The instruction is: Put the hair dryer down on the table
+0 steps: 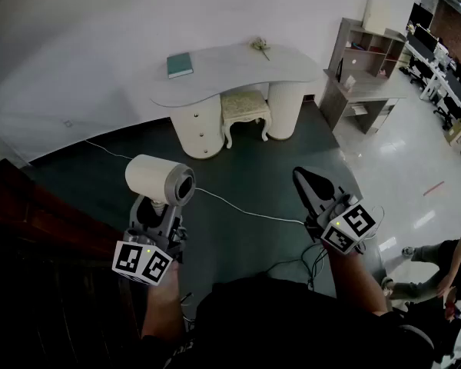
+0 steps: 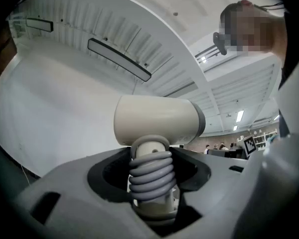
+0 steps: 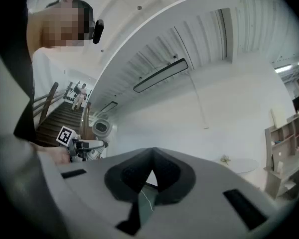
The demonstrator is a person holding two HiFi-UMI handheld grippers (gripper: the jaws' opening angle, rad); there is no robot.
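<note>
Over the dark floor, well short of the table: left gripper is clamped on the hair dryer. Both jaws press the handle, right where the grey coiled cord is wrapped round it. Dryer stands upright, cream barrel on top, grey nozzle end pointing toward the person's right. It is in the air, touching nothing but the jaws.

Right gripper is closed with its tips meeting and nothing between them. It sits level with the left one, well apart from it.

Table is white with a curved front edge, its back edge against the wall.
- Teal book at the left end, near the back edge.
- Small flower sprig toward the right end, at the back edge.
- Tabletop between book and sprig is bare, and so is the whole front edge.

Stool sits in the gap between the two pedestals, sticking out a little past the front edge.

Room to move:
- Open floor between the grippers and the table.
- White cable runs across that floor from the left wall side to the person's feet.
- Dark wooden staircase close on the left.
- Wooden shelf unit just beside the table's right end.
- Another person low at the right edge of the head view.
</note>
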